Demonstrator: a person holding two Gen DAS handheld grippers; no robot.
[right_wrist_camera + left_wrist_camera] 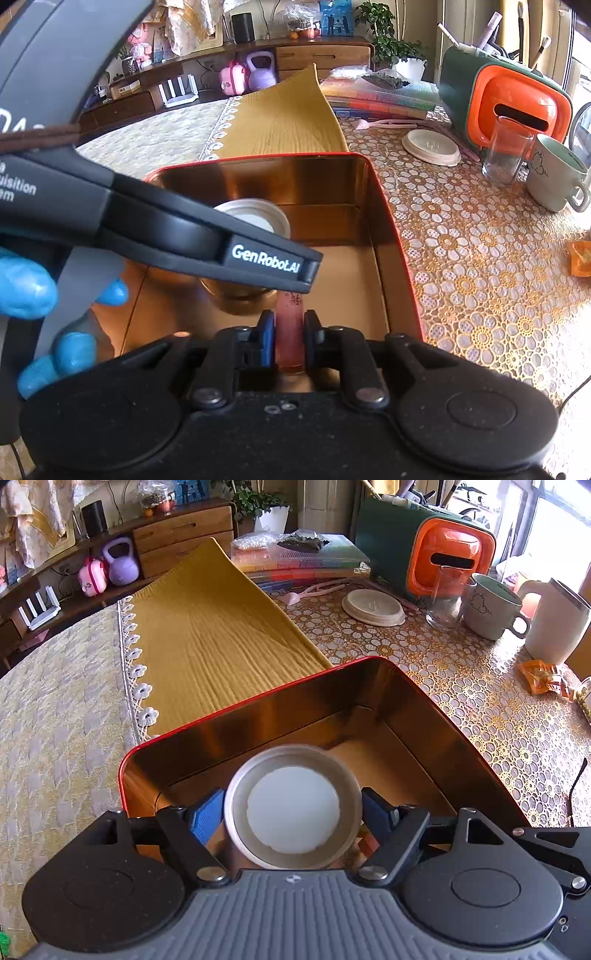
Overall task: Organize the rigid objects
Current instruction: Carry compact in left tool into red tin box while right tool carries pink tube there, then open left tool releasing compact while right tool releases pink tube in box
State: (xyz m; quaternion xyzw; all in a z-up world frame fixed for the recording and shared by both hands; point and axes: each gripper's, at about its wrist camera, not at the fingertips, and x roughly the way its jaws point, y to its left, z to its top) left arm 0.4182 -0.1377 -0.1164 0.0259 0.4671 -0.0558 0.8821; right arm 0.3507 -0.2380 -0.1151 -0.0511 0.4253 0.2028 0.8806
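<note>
A red tin box (258,701) with a shiny gold inside stands open on the table; it also shows in the right wrist view (373,177). My left gripper (293,812) is shut on a round silver jar with a white lid (293,808) and holds it over the tin's near left part. The jar (258,218) shows partly behind the left gripper's body (184,236) in the right wrist view. My right gripper (290,332) is shut on a slim pink tube (290,332), held upright just inside the tin's near edge.
A mustard cloth (207,627) lies beyond the tin. To the right on the patterned tablecloth are a white round lid (373,607), a clear glass (445,598), a mug (491,605), a white kettle (554,624) and an orange-green box (443,554). An orange wrapper (543,677) lies at right.
</note>
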